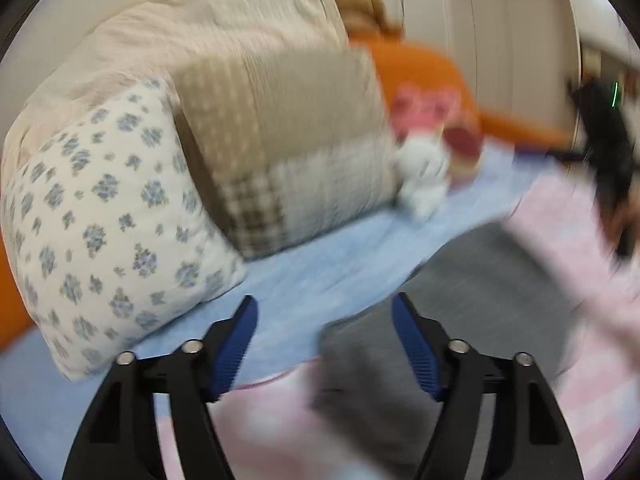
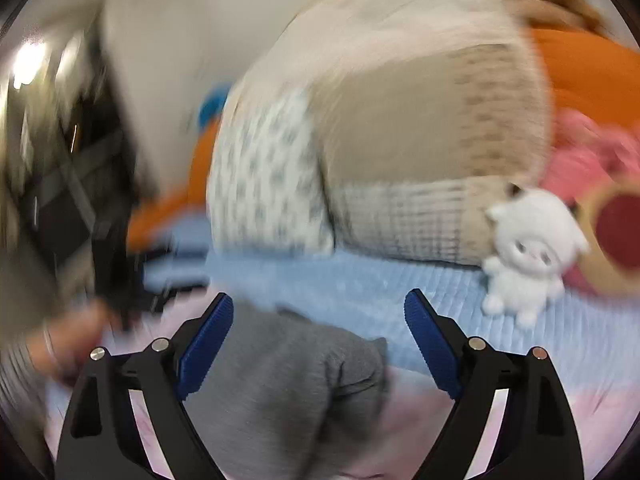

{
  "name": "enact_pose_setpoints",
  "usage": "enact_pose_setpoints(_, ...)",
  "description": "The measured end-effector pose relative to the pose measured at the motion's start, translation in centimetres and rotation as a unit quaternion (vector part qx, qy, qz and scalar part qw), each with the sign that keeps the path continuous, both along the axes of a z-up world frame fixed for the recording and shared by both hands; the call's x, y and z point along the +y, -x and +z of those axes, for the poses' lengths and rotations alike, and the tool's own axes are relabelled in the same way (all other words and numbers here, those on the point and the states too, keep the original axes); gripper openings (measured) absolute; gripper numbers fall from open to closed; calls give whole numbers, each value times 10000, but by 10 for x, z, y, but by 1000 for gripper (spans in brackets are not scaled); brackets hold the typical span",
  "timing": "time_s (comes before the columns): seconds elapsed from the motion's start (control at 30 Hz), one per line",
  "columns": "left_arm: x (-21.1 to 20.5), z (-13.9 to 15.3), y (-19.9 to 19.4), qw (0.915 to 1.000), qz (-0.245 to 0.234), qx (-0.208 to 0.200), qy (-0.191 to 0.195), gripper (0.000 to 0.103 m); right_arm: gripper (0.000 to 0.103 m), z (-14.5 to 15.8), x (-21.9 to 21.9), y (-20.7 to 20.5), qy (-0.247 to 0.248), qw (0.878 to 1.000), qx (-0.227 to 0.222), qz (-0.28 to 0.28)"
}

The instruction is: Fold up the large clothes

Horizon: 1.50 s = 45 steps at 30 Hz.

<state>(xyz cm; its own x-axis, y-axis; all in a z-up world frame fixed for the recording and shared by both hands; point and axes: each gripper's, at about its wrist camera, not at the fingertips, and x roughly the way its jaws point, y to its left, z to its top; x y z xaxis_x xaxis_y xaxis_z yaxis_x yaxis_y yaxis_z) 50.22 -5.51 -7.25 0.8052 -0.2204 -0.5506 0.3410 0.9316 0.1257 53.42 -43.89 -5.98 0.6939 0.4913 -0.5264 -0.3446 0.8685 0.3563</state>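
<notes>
A grey garment (image 2: 288,380) lies bunched on the bed, partly on a pink blanket (image 2: 540,412) and partly on a light blue sheet (image 2: 360,280). My right gripper (image 2: 320,296) is open above it; the grey cloth shows in the gap but the blue pads (image 2: 204,344) do not press it. In the left wrist view the same grey garment (image 1: 460,288) lies ahead and to the right. My left gripper (image 1: 325,300) is open with nothing between its fingers. Both views are blurred.
Pillows are stacked at the back of the bed: a floral pillow (image 1: 100,220), a checked beige pillow (image 1: 288,152) and a cream one (image 1: 180,40). A white plush toy (image 2: 528,256), a pink plush (image 2: 592,160) and an orange cushion (image 1: 420,68) sit beside them. A hand (image 2: 68,340) shows at left.
</notes>
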Motion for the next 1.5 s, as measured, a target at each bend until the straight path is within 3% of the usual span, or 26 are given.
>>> enact_pose_setpoints(0.03, -7, 5, 12, 9995, -174, -35, 258, 76, 64, -7, -3, 11, -466, 9984, 265, 168)
enact_pose_setpoints(0.07, -21, 7, 30, 9982, -404, -62, 437, 79, 54, -15, 0, 19, -522, 9972, 478, 251)
enact_pose_setpoints(0.13, -48, -4, 42, 9978, -602, 13, 261, 81, 51, -38, 20, 34, 61, 9969, 672, 414)
enact_pose_setpoints(0.17, -64, -16, 38, 9983, -582, 39, -59, 81, 44, -50, 26, 32, 269, 9957, 791, 401)
enact_pose_setpoints(0.23, -81, -39, 23, 9984, -346, 200, -411, 79, 42, -75, 23, 17, -137, 9941, 1063, 150)
enact_pose_setpoints(0.37, -68, -85, -22, 9958, 470, 777, -131, 75, 29, -105, 8, -9, -969, 9870, 1106, -653)
enact_pose_setpoints(0.47, -52, -110, -34, 9931, 654, 936, 275, 75, 29, -148, 16, -25, -560, 9798, 1676, -938)
enact_pose_setpoints(0.53, -48, -122, -33, 9938, 617, 827, 423, 75, 29, -165, 10, -22, -858, 9768, 1648, -1066)
enact_pose_setpoints(0.6, -46, -124, -31, 9933, 644, 799, 534, 76, 29, -168, 6, -21, -1035, 9739, 1701, -1089)
enact_pose_setpoints(0.67, -48, -112, -29, 9929, 669, 839, 505, 75, 31, -153, 11, -21, -723, 9761, 1784, -1013)
enact_pose_setpoints(0.77, -49, -67, -8, 9952, 365, 365, 835, 77, 34, -111, 7, -24, -784, 9818, 1445, -950)
enact_pose_setpoints(0.83, -49, -50, -13, 9944, 348, 284, 961, 81, 34, -89, 4, -30, -953, 9834, 1237, -926)
enact_pose_setpoints(0.93, -49, -54, -46, 9901, 509, 716, 1096, 81, 33, -96, 10, -49, -1192, 9785, 1475, -813)
enact_pose_setpoints(1.03, -36, -87, -86, 9731, 861, 1516, 1503, 74, 26, -117, 16, -69, -812, 9747, 1804, -1042)
enact_pose_setpoints(1.07, -34, -94, -91, 9708, 980, 1592, 1501, 71, 13, -123, 12, -72, -812, 9721, 1853, -1184)
enact_pose_setpoints(1.13, -27, -99, -94, 9678, 1078, 1545, 1668, 70, 9, -132, 7, -76, -851, 9683, 1922, -1351)
enact_pose_setpoints(1.2, -23, -94, -90, 9647, 1065, 1592, 1806, 70, 16, -130, 9, -74, -872, 9686, 1923, -1310)
enact_pose_setpoints(1.23, -22, -86, -83, 9638, 1028, 1620, 1852, 71, 25, -124, 9, -68, -862, 9696, 1940, -1216)
enact_pose_setpoints(1.3, -19, -68, -64, 9642, 887, 1634, 1893, 86, 84, -103, 7, -56, -838, 9738, 1921, -880)
enact_pose_setpoints(1.33, -17, -57, -49, 9664, 878, 1603, 1810, 96, 93, -93, 3, -48, -761, 9740, 1922, -929)
enact_pose_setpoints(1.43, -3, -41, -12, 9678, 843, 1684, 1673, 100, 94, -75, -18, -18, -1043, 9660, 2211, -842)
enact_pose_setpoints(1.5, 14, -44, 9, 9594, 1097, 1875, 1798, 100, 97, -81, -32, -3, -1294, 9462, 2791, -999)
